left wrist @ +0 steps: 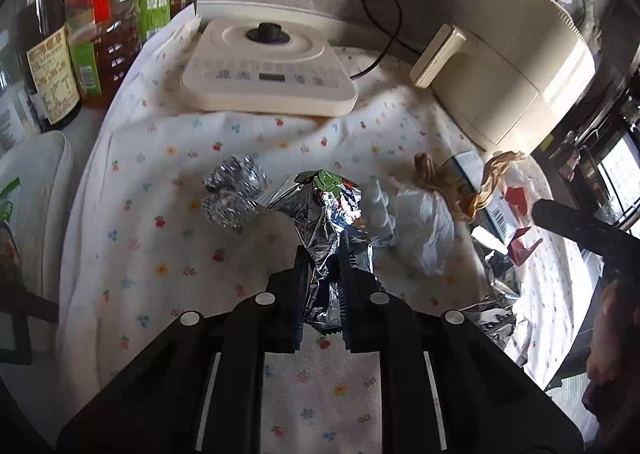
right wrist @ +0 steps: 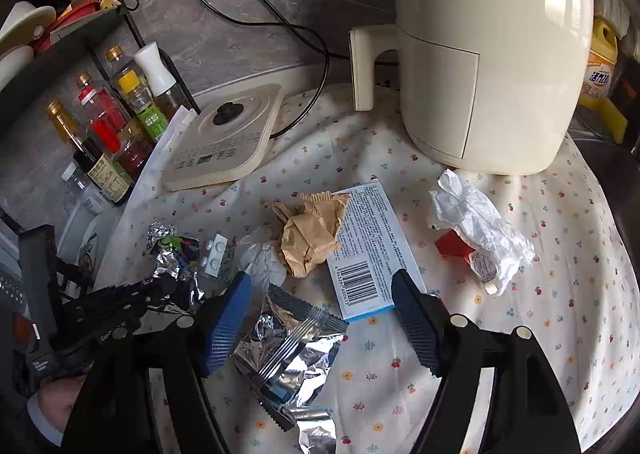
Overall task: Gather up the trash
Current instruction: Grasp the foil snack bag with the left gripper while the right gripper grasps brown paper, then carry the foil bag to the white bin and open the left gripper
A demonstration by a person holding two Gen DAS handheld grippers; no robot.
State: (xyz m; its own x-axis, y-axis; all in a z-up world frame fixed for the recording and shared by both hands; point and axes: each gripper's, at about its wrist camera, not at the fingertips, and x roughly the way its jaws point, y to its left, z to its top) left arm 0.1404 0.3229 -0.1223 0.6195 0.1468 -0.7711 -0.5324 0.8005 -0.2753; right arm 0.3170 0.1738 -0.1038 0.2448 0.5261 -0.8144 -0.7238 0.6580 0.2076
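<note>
Foil wrapper [left wrist: 320,254] at lower centre is clamped in your left hand-held gripper [left wrist: 322,286]; lift straight off the bench [left wrist: 140,254]. Right hand-held gripper [right wrist: 320,318] stands apart over the foil packet [right wrist: 288,350]: drop lower, centre it, then close, clear of the box [right wrist: 368,246].

Bare cloth [right wrist: 540,294] lies open right of the box [right wrist: 372,246]; the air fryer [right wrist: 492,54] blocks behind.
</note>
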